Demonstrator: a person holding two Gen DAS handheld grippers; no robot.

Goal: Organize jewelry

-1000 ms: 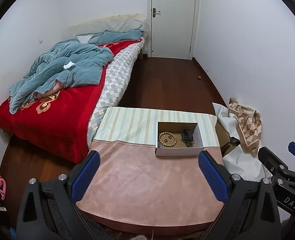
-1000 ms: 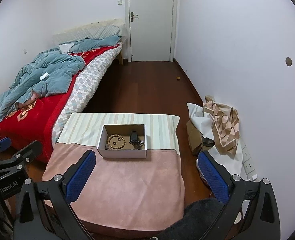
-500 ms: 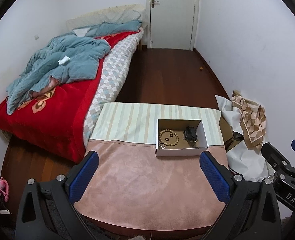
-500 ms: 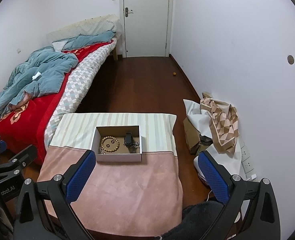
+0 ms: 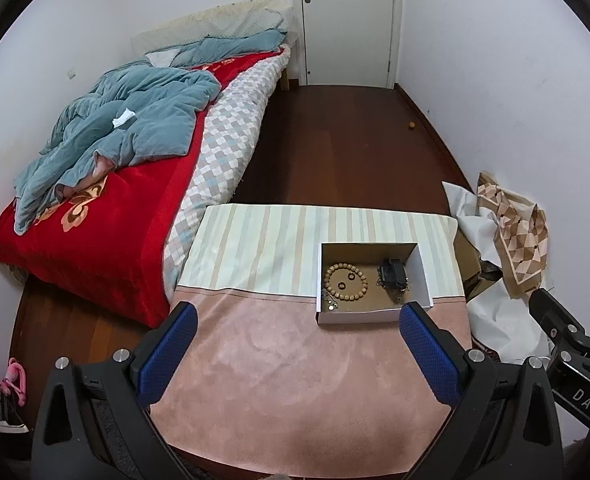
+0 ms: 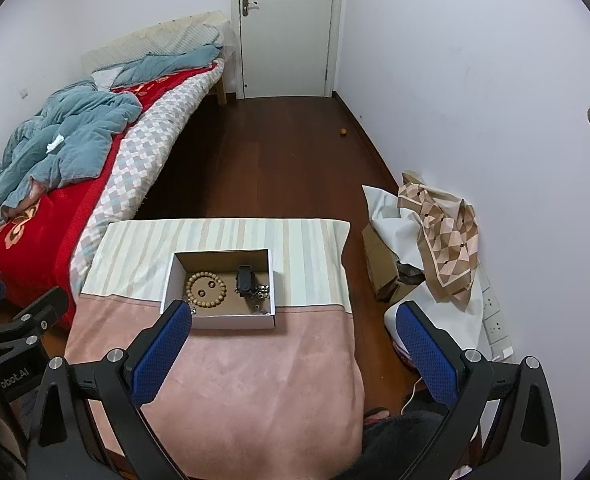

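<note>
A small open white cardboard box sits on a table covered with pink and striped cloth. Inside lie a wooden bead bracelet, two small rings within its loop, a black watch-like item and a thin silver chain. My left gripper is open and empty, above the table's near side, short of the box. My right gripper is open and empty, its left fingertip overlapping the box's near left corner in view.
A bed with a red cover and blue quilt stands to the left. Dark wood floor leads to a closed white door. Bags, patterned cloth and a cardboard box lie by the right wall. A power strip lies beside them.
Both grippers have moved forward and tilted down toward the table; the box looks larger and nearer in both views. Both stay open. Nothing in the box has moved.
</note>
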